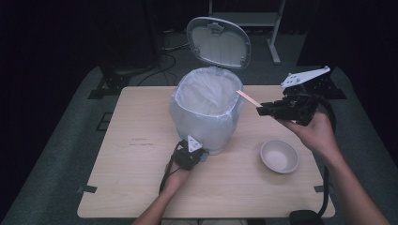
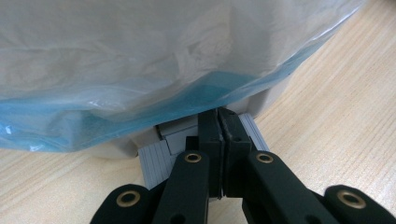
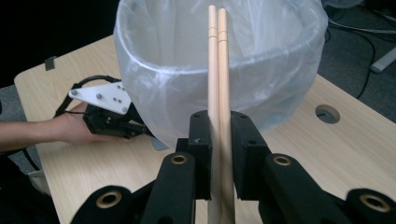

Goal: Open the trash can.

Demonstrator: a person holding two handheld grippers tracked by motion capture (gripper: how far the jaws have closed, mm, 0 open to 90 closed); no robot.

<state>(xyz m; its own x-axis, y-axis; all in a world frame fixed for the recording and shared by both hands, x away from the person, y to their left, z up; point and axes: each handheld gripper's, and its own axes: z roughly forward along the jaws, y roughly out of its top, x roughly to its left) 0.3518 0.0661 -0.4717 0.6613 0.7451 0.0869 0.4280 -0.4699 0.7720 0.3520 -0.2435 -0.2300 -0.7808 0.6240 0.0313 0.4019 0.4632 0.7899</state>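
Observation:
A small bin (image 1: pixel 206 110) lined with a clear plastic bag stands mid-table, its grey lid (image 1: pixel 218 43) tipped up and open. My left gripper (image 1: pixel 190 152) is at the bin's front base. In the left gripper view its jaws are shut (image 2: pixel 219 116), with their tips resting on the grey ribbed pedal (image 2: pixel 159 156) under the bag (image 2: pixel 140 60). My right gripper (image 1: pixel 263 110) hovers right of the bin and is shut on a pair of wooden chopsticks (image 1: pixel 248 98). The chopsticks (image 3: pixel 217 70) stick out past the jaws (image 3: pixel 219 126), with their tips over the bag's open mouth (image 3: pixel 177 93).
A shallow pale bowl (image 1: pixel 279 156) sits on the wooden table (image 1: pixel 131 178) at the right, under my right forearm. In the right gripper view a cable hole (image 3: pixel 327 113) lies in the tabletop beyond the bin. Dark floor, cables and a stand lie behind the table.

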